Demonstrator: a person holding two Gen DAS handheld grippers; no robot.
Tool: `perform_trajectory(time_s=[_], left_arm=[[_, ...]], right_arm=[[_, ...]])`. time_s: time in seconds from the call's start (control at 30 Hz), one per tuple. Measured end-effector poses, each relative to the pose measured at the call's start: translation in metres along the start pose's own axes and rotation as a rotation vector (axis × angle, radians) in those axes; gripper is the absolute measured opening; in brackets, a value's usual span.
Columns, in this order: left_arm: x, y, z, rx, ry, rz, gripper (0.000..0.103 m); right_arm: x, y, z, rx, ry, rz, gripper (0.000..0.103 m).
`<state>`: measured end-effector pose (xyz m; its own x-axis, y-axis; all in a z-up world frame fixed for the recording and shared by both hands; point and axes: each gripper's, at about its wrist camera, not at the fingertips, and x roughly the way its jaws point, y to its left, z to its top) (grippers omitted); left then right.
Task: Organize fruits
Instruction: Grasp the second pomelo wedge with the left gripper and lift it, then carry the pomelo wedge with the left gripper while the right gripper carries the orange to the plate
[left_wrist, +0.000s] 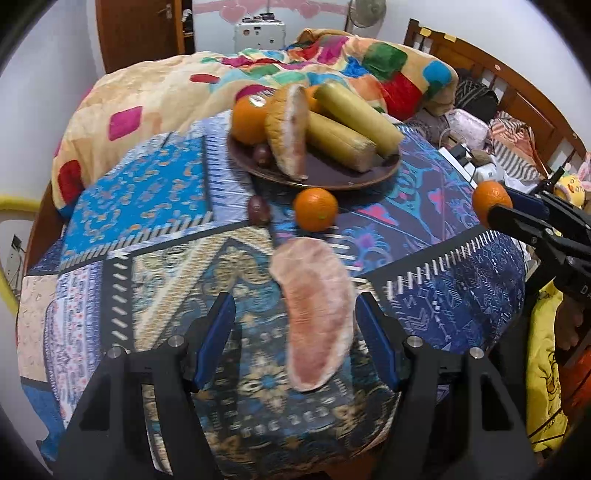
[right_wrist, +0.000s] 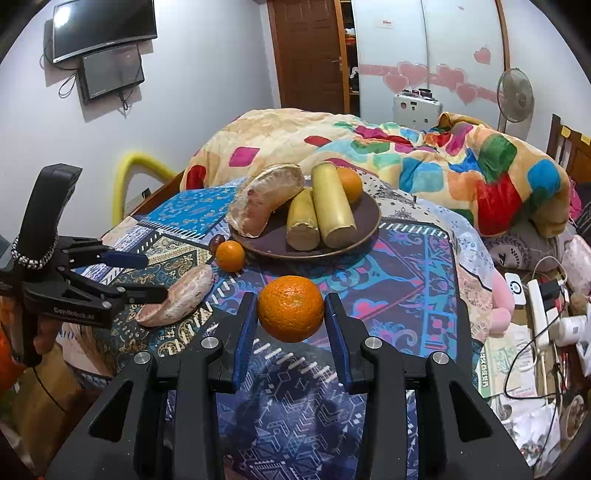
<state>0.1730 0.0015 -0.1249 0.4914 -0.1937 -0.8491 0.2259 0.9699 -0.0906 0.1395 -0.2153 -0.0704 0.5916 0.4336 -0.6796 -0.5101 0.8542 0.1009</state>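
Orange (right_wrist: 290, 308) sits clamped between the blue pads (right_wrist: 245, 332) of the right gripper (right_wrist: 290, 325), lifted clear of the patterned cloth (right_wrist: 406, 266); the left wrist view shows the same fruit at the tip of that gripper, off to the right.

Pomelo wedge (left_wrist: 316, 314) lies between the fingers of the left gripper (left_wrist: 295, 332). Its jaws stand apart: the left pad is clear of the wedge, and the right pad is just beside it; contact cannot be told. In the right wrist view the wedge (right_wrist: 177, 297) appears to rest on the cloth at the tip of that gripper.

Plate (left_wrist: 332, 177), brown, stands further back on the cloth. It bears a second wedge (left_wrist: 290, 129), two yellowish cylinders (left_wrist: 354, 114), a stickered orange (left_wrist: 249, 120) and a small dark fruit (left_wrist: 263, 154).

Just in front of the plate, on the cloth, lie a mandarin (left_wrist: 316, 208) and another dark fruit (left_wrist: 258, 209), near each other.

Blanket (left_wrist: 147, 96), multicoloured, is heaped behind the plate.
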Motion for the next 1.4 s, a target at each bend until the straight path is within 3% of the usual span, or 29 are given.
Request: perform_trajectory(time_s=[0.1, 0.2, 0.37, 0.4, 0.63, 1.03, 1.37, 1.4], left_arm=[[0.011, -0.008, 0.002, 0.001, 0.016, -0.011, 0.067], [0.025, -0.011, 0.006, -0.012, 0.045, -0.022, 0.057], [0.031, -0.012, 0.012, -0.026, 0.015, -0.027, 0.055], [0.031, -0.012, 0.012, -0.029, 0.011, -0.021, 0.048], [0.024, -0.015, 0.009, -0.014, -0.005, 0.005, 0.043], [-0.021, -0.026, 0.036, -0.006, -0.169, 0.011, 0.043], [-0.016, -0.034, 0.084, 0.003, -0.245, 0.005, 0.042], [-0.014, -0.035, 0.088, 0.005, -0.249, 0.008, 0.038]], right_arm=[[-0.001, -0.004, -0.002, 0.004, 0.0, -0.001, 0.034], [-0.001, -0.008, -0.004, 0.01, 0.001, -0.002, 0.034], [-0.001, -0.014, -0.008, 0.017, 0.003, -0.005, 0.034], [-0.001, -0.015, -0.008, 0.019, 0.002, -0.005, 0.034], [-0.002, -0.019, -0.006, 0.034, -0.011, -0.003, 0.034], [-0.005, -0.026, 0.016, 0.032, -0.064, -0.026, 0.034], [0.01, -0.041, 0.046, 0.024, -0.101, -0.071, 0.034], [0.013, -0.043, 0.05, 0.022, -0.101, -0.078, 0.034]])
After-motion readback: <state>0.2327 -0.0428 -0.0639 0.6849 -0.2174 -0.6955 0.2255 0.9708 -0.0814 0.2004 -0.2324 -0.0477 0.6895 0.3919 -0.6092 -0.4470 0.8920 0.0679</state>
